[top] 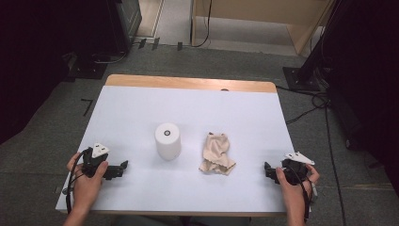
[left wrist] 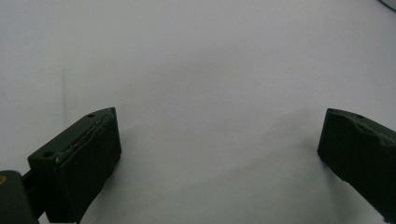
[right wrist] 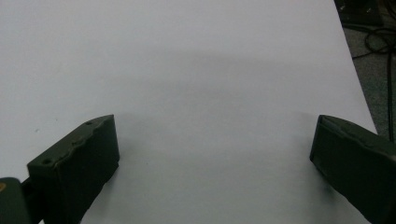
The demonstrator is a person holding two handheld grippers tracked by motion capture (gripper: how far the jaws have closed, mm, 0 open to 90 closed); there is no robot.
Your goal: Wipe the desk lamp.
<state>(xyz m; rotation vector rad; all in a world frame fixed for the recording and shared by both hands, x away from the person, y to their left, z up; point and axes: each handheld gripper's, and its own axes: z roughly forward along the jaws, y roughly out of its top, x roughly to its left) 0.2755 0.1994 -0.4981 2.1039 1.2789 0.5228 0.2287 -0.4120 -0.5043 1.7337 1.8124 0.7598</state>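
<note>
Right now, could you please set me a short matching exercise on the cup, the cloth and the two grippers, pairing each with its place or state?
Things:
1. cup
2. cloth
3. left gripper
4. right gripper

Places or states:
A. crumpled, right of table centre
B. open, near the table's right edge
C. upside down, near table centre
D. open, near the table's left edge

Pairs: 1-C, 2-A, 3-D, 4-B
</note>
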